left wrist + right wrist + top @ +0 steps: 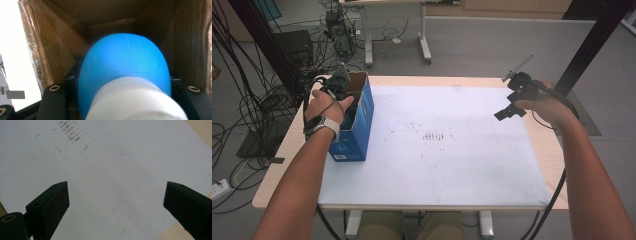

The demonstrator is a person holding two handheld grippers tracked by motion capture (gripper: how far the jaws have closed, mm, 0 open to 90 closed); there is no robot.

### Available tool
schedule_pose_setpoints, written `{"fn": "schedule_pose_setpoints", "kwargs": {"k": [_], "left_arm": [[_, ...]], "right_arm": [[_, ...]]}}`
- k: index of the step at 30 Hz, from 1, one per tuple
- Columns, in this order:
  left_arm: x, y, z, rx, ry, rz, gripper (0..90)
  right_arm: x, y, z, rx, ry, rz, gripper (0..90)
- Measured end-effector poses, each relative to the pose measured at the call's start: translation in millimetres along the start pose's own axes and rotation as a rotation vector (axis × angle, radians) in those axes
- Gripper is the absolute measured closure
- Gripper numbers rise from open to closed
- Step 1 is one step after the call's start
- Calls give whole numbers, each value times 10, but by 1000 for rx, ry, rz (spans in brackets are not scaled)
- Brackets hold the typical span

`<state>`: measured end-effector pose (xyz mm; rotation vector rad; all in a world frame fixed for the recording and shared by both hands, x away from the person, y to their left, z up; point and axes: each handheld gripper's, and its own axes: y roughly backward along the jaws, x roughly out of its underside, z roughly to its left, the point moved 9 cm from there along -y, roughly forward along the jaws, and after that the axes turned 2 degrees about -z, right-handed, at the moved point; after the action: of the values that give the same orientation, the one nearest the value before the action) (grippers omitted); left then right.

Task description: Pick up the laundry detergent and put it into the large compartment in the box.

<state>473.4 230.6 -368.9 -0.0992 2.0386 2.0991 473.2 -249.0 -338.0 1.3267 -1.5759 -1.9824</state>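
The left gripper point(346, 95) is down in the open top of the box point(362, 117), its jaws closed on a blue and white thing point(125, 75) — a rounded blue body with a white part nearest the camera; what it is exactly I cannot tell. In the left gripper view the thing sits between the jaws with the brown cardboard walls close on every side, so it is inside the box but, by my reading, not yet let go. The right gripper point(510, 111) hangs above the far right of the white mat point(437, 165), jaws wide apart and holding nothing — well apart from the box. The mat carries only faint brown marks. I judge the job nearly done: the thing is in the box, and what is left is to open the jaws and lift the left gripper clear.
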Motion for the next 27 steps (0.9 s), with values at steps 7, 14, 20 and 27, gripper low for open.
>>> {"fn": "schedule_pose_setpoints", "kwargs": {"k": [7, 14, 20, 27], "left_arm": [[2, 1, 3, 2, 0, 1, 380], [-3, -1, 5, 4, -4, 2, 379], [-4, -2, 4, 5, -7, 3, 376], [-9, 9, 2, 26, -8, -6, 298]], "right_arm": [[1, -5, 4, -1, 0, 2, 64], [5, -8, 3, -2, -1, 2, 64], [8, -6, 1, -2, -2, -1, 64], [7, -8, 3, -2, -3, 1, 64]]}}
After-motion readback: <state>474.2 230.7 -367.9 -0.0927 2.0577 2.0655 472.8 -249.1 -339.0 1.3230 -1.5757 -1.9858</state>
